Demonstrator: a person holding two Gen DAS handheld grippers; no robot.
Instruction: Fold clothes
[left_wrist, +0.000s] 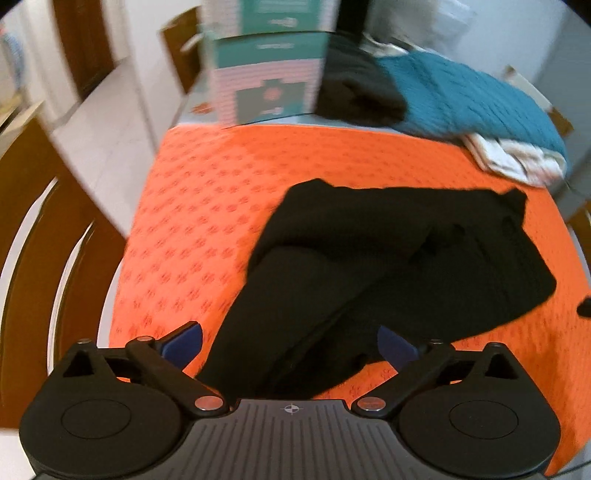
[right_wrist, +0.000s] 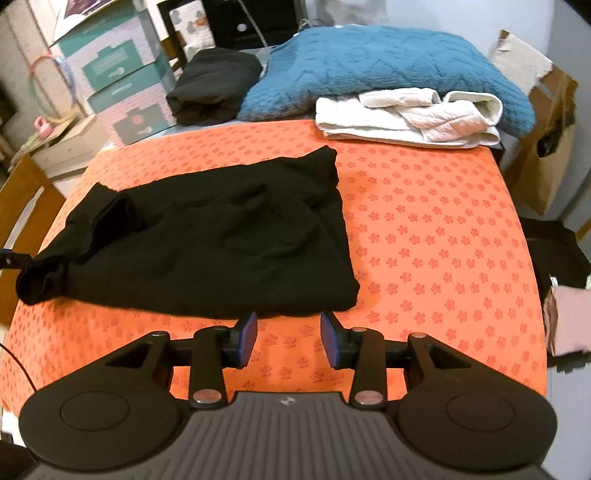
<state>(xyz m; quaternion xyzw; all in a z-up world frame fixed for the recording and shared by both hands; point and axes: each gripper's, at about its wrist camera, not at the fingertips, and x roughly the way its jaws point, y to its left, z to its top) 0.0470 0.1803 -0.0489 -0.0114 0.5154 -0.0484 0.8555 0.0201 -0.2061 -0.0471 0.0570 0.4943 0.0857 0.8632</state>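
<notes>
Left tool (left_wrist: 290, 347): fingers spread wide, a sleeve of the black garment (left_wrist: 388, 266) running between them (whether it touches the pads cannot be told). Garment: partly folded, flat on the orange patterned cloth (right_wrist: 424, 229) over the table, just ahead of both tools. Right tool (right_wrist: 289, 339): released, fingers apart above bare cloth, tips just short of the garment's near hem. Beyond, at the far edge: folded dark clothing (right_wrist: 218, 85), teal blanket (right_wrist: 369, 62), folded white laundry (right_wrist: 406, 114).
</notes>
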